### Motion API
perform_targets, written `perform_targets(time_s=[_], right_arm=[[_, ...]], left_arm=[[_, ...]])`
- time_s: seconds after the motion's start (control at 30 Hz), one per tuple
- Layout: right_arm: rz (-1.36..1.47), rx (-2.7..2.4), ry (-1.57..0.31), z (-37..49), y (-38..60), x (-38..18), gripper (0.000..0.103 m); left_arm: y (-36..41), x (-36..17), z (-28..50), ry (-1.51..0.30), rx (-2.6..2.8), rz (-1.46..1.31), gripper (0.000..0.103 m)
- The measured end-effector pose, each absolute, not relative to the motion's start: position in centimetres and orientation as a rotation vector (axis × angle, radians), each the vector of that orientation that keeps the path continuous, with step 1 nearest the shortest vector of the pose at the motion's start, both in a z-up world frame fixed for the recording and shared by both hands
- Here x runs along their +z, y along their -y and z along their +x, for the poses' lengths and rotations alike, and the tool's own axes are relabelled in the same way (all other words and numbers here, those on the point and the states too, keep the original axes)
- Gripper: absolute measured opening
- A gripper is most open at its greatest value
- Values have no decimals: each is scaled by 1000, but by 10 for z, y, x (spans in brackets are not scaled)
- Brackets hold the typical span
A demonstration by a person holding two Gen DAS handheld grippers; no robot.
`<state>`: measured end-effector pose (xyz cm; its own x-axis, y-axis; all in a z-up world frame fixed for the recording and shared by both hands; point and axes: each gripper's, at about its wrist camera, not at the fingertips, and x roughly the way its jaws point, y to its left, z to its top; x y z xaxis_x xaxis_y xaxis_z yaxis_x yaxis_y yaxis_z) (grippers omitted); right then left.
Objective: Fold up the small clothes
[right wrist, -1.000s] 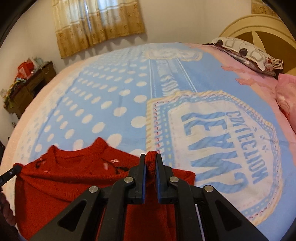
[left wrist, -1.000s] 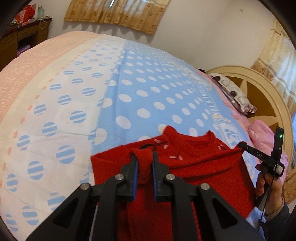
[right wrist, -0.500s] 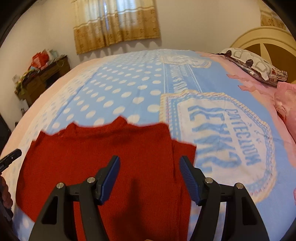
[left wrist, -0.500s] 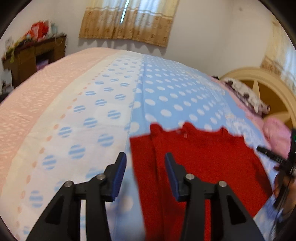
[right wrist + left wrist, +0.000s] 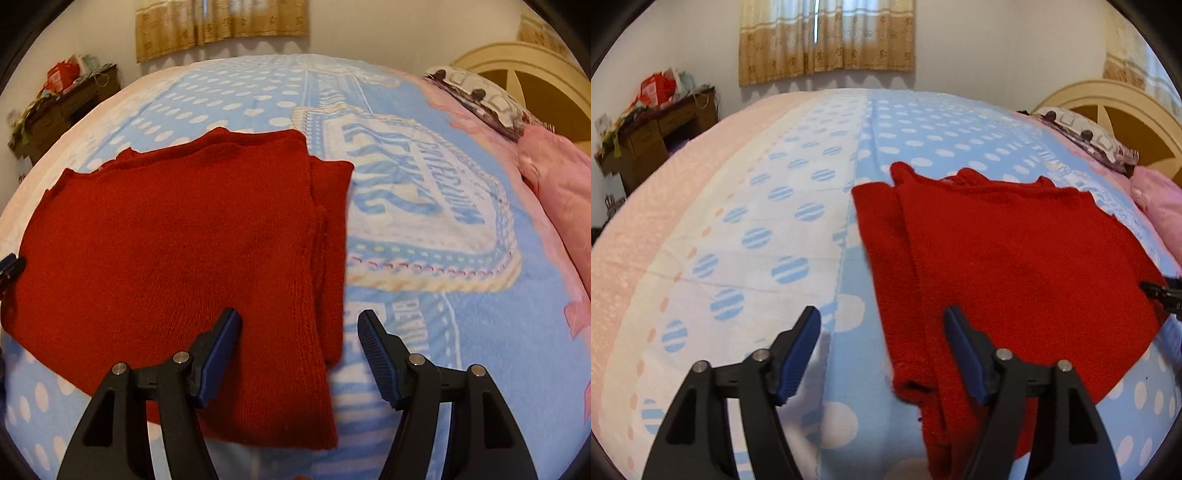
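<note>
Sweater point(image 5: 1015, 258) lies lengthwise, neckline far (left gripper point(image 5: 882, 354) opening, right gripper point(image 5: 299, 350) spread, both empty).

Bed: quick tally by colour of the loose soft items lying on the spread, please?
Red: 1, the sweater
Pink: 1, a bundle by the headboard
Patterned dark and white: 1, a pillow
Total: 3

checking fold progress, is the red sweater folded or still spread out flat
Partly folded. The sweater lies flat on the bed, with each side edge showing a doubled layer, apparently sleeves turned in. No crosswise fold shows.
</note>
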<state>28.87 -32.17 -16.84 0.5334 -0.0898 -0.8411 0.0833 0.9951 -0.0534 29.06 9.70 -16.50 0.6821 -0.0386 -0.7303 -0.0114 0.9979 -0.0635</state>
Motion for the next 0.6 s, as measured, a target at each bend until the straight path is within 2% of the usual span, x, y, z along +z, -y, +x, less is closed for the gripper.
perform_targets(time_s=[0.2,0.3,0.6], right_arm=[[12,-123,-950,271,321,-153,67],[-33,-119,-1027,271,317,-166,67],[-117,-69,-820,251,270,-120,67]], left_arm=[[-99,-166,287,-812,-11,-80,81],[-100,-170,288,-827,-21,-96,86],[-112,-165,256,-827,3,-170,90]])
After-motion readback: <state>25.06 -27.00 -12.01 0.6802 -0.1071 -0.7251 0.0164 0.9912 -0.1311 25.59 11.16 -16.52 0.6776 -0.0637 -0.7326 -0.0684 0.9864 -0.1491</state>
